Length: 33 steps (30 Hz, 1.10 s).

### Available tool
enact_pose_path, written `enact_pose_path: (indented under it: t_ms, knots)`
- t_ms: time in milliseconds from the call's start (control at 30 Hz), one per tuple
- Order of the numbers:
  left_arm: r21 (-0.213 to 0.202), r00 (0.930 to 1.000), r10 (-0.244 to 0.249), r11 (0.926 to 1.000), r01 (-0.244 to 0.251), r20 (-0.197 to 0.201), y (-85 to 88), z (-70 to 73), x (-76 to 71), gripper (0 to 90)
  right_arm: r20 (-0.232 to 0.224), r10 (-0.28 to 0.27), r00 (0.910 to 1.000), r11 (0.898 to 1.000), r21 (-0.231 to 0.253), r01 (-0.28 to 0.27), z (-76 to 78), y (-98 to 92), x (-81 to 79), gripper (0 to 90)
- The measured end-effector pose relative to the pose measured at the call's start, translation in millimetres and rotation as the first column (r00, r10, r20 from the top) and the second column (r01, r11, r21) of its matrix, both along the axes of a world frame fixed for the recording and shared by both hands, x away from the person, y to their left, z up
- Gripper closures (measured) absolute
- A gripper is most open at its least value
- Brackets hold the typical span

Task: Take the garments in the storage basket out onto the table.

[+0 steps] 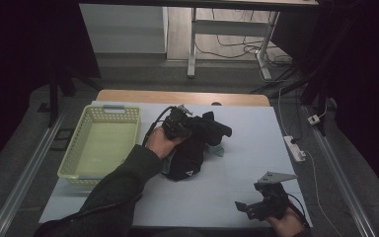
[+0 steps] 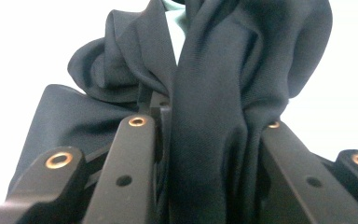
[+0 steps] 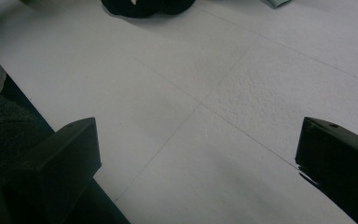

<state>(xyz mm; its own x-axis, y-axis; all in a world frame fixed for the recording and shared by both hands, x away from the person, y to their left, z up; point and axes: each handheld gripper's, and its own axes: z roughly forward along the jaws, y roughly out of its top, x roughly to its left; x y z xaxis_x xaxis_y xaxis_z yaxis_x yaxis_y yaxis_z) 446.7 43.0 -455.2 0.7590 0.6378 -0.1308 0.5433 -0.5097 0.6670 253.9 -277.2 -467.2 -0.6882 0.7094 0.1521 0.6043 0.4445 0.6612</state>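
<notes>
A black garment (image 1: 190, 158) lies bunched at the middle of the pale table sheet (image 1: 242, 163), one end lifted. My left gripper (image 1: 193, 126) is shut on that lifted fold. In the left gripper view the black cloth (image 2: 242, 56) runs down between the two jaws, and my left gripper (image 2: 205, 123) pinches it tight. A pale green piece (image 1: 218, 151) peeks out beside the garment. Near the front right corner my right gripper (image 1: 244, 207) stands open. In the right gripper view my right gripper (image 3: 196, 130) holds nothing, and the garment's edge (image 3: 144, 7) lies far off at the top.
A pale green plastic basket (image 1: 74, 160) stands on the table's left side, nothing inside it. A white power strip (image 1: 294, 148) and cable lie off the right edge. Desk legs and cables stand on the floor beyond the table.
</notes>
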Motion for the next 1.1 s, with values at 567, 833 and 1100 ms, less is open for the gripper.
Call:
enact_pose_path:
  t_ms: [567,833,1100]
  knots:
    - [0.105,0.9997,0.003,0.9945,-0.005,0.023,-9.1,-29.8,1.8,50.6,-0.002,0.001,1.0000,1.000,-0.004,-0.001,-0.2,0.3,-0.1,0.0]
    - [0.029,0.9997,0.017,0.9994,-0.016,-0.018,0.4,-21.2,6.0,32.9,-0.002,0.002,1.0000,1.000,-0.007,-0.002,-0.2,0.4,0.0,0.0]
    - [-0.021,0.9996,-0.012,0.9997,0.011,-0.027,4.2,-8.8,3.8,20.5,-0.002,0.003,1.0000,1.000,-0.008,-0.003,-0.3,0.6,0.1,0.0]
